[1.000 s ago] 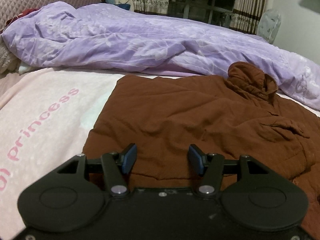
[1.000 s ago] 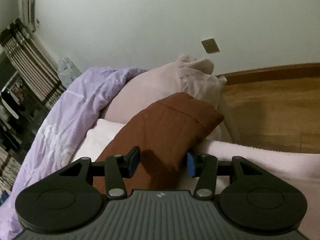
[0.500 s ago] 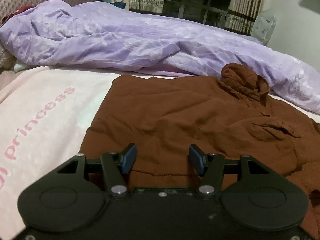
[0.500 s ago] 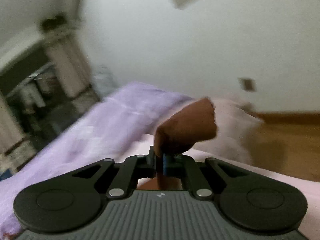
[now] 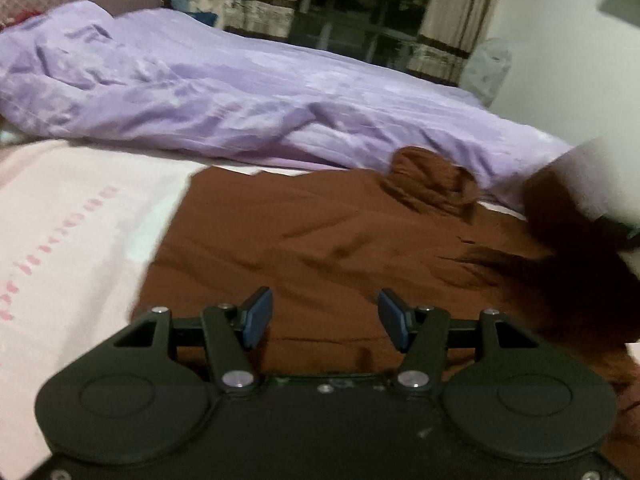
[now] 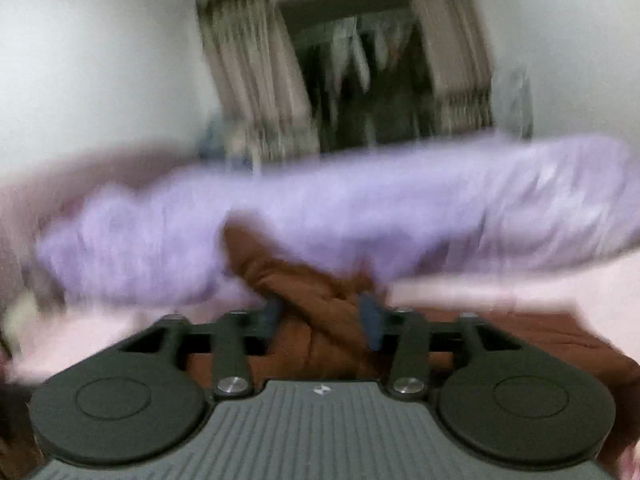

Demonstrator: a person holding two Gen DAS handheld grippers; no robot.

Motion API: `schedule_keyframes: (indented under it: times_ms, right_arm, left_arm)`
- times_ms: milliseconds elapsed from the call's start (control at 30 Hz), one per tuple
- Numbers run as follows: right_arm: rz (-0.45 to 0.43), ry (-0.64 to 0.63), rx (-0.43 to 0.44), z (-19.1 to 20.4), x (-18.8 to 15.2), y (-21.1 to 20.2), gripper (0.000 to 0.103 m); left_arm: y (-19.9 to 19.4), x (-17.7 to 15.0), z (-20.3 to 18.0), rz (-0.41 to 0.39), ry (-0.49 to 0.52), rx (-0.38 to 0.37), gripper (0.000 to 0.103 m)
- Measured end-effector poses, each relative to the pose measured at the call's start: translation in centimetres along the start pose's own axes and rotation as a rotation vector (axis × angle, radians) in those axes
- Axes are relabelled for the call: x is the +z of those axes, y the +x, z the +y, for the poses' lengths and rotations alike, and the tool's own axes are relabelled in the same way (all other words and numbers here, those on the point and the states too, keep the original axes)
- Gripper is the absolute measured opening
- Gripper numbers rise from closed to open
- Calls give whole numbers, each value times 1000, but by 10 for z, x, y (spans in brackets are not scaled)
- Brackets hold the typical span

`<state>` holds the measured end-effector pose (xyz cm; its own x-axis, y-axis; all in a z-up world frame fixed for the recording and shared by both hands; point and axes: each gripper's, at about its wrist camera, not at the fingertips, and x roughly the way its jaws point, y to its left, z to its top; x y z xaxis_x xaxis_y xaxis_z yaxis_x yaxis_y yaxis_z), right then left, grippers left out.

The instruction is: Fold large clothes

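While the brown garment [image 5: 320, 240] lies mostly flat on the bed's pink blanket [image 5: 80, 220], just in front of the purple duvet [image 5: 240, 112], folding looks barely started: hood bunched, right side rumpled. Left hand-held gripper [image 5: 322, 316] hovers over the near hem, jaws apart, empty. Right hand-held gripper [image 6: 320, 316] looks parted with brown cloth between the pads; heavy blur, can't tell if it's gripping. Garment's right edge is cut off.

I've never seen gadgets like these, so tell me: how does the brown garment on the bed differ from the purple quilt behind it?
The brown garment lies mostly flat on the pink blanket; the purple quilt is heaped and rumpled. The quilt stretches much wider than the garment. The garment is dark and plain; the quilt pale. Both are soft fabric.
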<state>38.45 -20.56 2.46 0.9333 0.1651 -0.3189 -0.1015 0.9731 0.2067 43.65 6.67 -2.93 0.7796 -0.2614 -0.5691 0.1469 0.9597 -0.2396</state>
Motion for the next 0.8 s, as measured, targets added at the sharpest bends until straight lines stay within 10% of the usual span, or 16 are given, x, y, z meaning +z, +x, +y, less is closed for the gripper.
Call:
schedule_keyframes:
  times_ms: [367,500,600,800]
  right_arm:
    - [57,300,-92,-105,-20,-40,55]
    - [71,397,-163,-148,-39,-54,55]
    - [88,433,-197,-163,-51,-57,55]
    - [52,451,-175,-171,-51,-59,55]
  left_arm:
    - [52,-2,-48,141,-192,-319,59]
    - [83,-2,-76,195,-236,-315,51]
    - [93,3,-90,191,-225,-325,11]
    - [54,18,-89,33,-132,-306,10]
